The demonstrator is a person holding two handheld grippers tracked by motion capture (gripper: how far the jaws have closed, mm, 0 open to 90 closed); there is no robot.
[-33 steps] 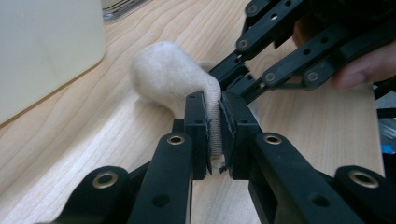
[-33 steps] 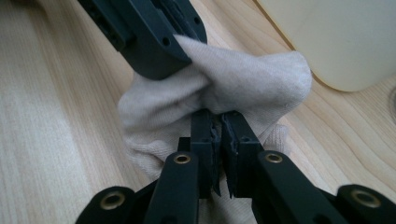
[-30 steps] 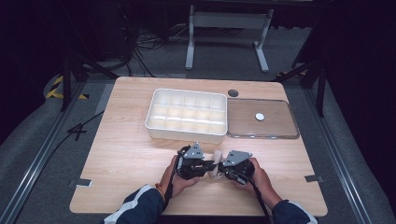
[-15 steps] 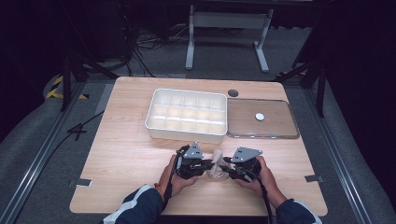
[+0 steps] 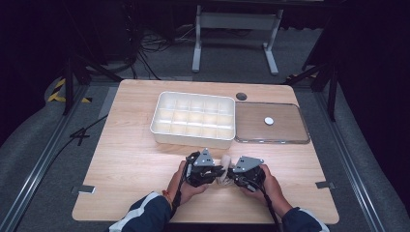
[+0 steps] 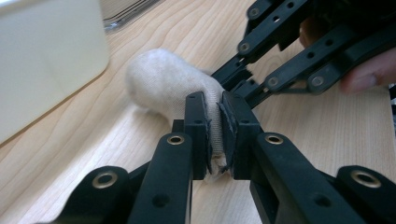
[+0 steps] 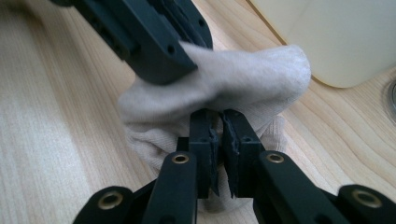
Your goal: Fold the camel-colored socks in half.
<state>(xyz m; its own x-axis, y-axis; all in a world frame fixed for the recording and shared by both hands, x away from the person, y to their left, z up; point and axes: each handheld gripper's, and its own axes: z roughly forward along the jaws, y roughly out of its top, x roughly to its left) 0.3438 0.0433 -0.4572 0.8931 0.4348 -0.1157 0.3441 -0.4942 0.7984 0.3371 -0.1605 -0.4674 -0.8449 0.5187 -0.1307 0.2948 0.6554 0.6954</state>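
A small cream sock (image 5: 225, 161) lies bunched on the wooden table near its front edge, between my two grippers. My left gripper (image 5: 219, 173) is shut on one end of it; in the left gripper view the sock (image 6: 163, 86) is pinched between the pads of the left gripper (image 6: 214, 126). My right gripper (image 5: 229, 177) faces it from the right. Its jaws have just been closing and now pinch a lower fold of the sock (image 7: 243, 79), as the right gripper view shows at the right gripper (image 7: 218, 142). Each gripper view shows the other gripper close by.
A white compartment tray (image 5: 192, 138) stands just beyond the grippers, with a clear flat lid (image 5: 270, 140) to its right carrying a small white disc (image 5: 269, 121). A dark round hole (image 5: 241, 96) sits behind them. Bare wood lies to the left and right of the hands.
The right gripper drew slightly to the right half a second ago and has come back close to the left gripper. The left hand has stayed put with the sock.
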